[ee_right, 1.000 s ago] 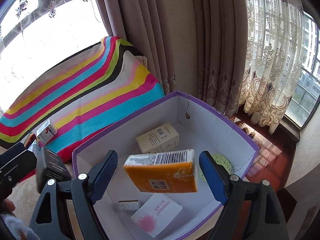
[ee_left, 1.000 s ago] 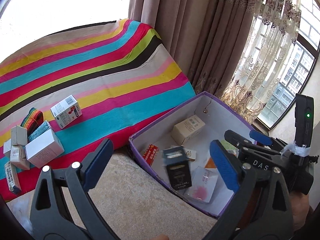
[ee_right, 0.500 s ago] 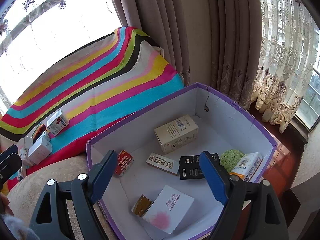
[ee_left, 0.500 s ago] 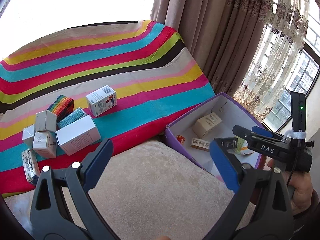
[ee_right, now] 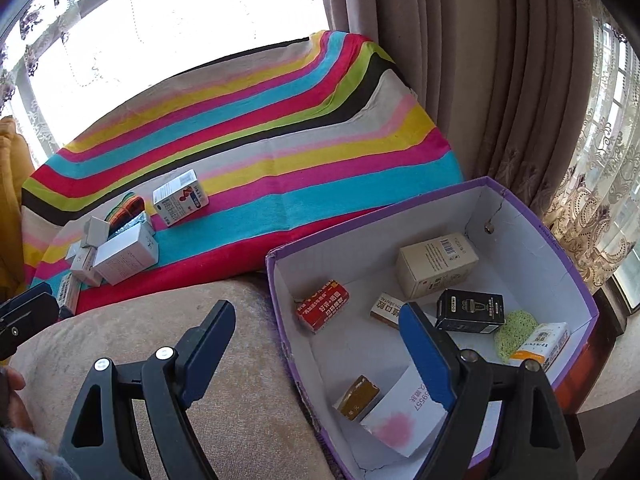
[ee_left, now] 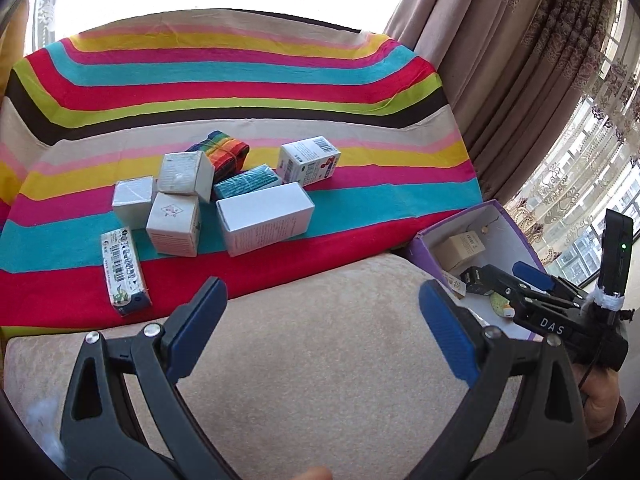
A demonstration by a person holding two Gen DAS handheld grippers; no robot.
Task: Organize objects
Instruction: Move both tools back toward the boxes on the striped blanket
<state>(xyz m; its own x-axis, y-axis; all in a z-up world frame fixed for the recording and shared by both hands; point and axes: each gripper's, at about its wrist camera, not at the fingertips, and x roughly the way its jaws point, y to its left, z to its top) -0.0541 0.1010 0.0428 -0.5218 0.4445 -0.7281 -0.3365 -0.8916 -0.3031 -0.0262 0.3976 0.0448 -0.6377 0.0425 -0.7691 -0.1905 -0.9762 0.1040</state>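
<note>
Fingers spread and empty on both the left gripper [ee_left: 322,326] and the right gripper [ee_right: 316,350], the left faces the carton cluster [ee_left: 264,218] on the striped cloth [ee_left: 240,76], presumably its next pick for the purple box [ee_right: 432,356] at right.

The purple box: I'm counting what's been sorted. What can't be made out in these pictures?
- Left wrist view: purple box mostly hidden behind the cushion and the right gripper.
- Right wrist view: white packet partly covered by the gripper's finger; box's near corner cut off.
- Box labels: too small.
</note>
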